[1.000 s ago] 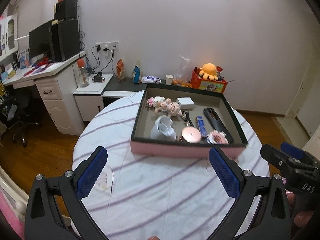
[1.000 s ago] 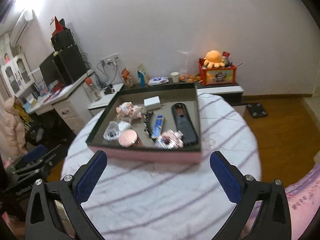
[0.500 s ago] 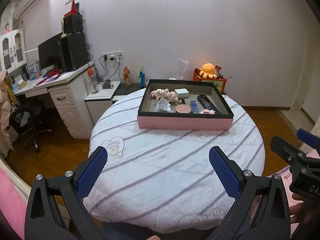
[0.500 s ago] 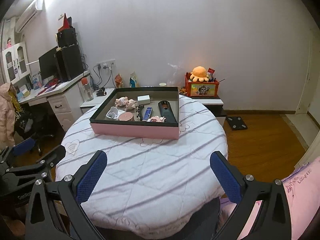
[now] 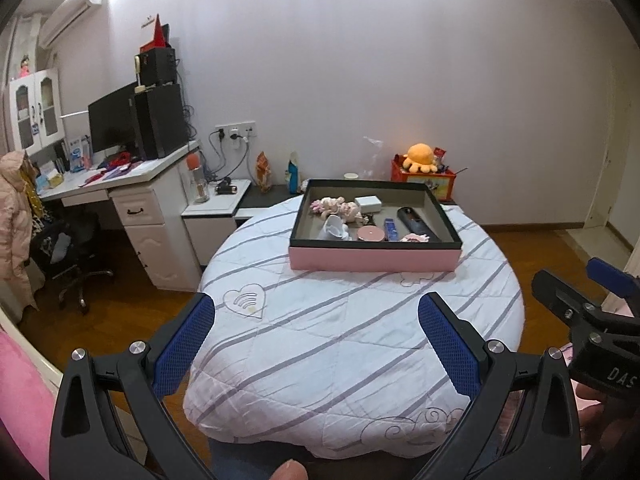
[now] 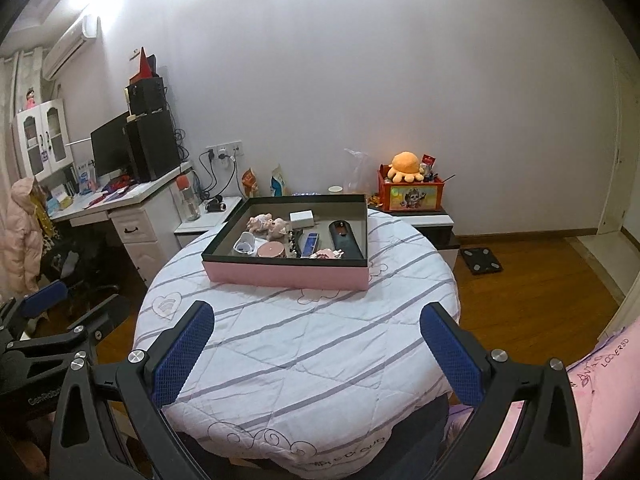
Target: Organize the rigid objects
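- We hold the left gripper (image 5: pixel 316 324) with its blue-padded fingers (image 5: pixel 182 346) spread wide and nothing between them, over the near edge of the round table in a white quilted cover with grey stripes (image 5: pixel 340 340).
- The right gripper (image 6: pixel 316 326) is likewise spread wide and holds nothing, above the same near edge.
- The shallow pink box with a black rim (image 6: pixel 286 272) sits on the far half of the table, well apart from both grippers.
- Inside it we see a long black remote-like case (image 6: pixel 346 240) at the right, a small white box (image 6: pixel 301 218) at the back, a round pink tin (image 6: pixel 271 249) at the front, and a white cup (image 5: pixel 334 228) lying on its side.
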Tool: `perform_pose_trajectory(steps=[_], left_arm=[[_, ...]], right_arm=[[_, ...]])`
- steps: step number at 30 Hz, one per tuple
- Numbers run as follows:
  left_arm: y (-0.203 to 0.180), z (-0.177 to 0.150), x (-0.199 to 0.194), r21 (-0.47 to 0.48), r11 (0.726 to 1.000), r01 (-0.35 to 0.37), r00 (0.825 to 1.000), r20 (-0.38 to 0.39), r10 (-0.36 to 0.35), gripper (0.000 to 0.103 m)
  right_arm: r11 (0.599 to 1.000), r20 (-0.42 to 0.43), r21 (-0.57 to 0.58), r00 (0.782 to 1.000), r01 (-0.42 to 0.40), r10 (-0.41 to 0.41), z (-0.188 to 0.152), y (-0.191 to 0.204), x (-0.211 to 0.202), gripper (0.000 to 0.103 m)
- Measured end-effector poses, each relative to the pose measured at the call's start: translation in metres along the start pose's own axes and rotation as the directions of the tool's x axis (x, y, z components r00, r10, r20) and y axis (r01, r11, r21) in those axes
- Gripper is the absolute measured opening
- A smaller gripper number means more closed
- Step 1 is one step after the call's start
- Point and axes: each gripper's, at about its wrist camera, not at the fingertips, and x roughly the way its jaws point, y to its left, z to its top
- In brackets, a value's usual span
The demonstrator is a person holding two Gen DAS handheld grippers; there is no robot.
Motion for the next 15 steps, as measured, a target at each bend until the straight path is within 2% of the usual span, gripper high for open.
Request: perform_pose_trajectory(steps=[4,15], left_arm=[[0.0018,0.0006,0.0027,-0.011,1.0,0.017,1.0,-0.012,-0.018,0.103],[0.002,0.001,0.0014,-0.001,1.0,-0.026,1.0,-0.016,0.026,0.103]], right_arm=[[1.0,0.006,0.007,1.0,0.007,-0.008,-0.0008,-0.0004,-0.0011,0.103],[1.0,0.006,0.001,1.0,-0.003,0.003,-0.0021,0.001,-0.0018,0.103]])
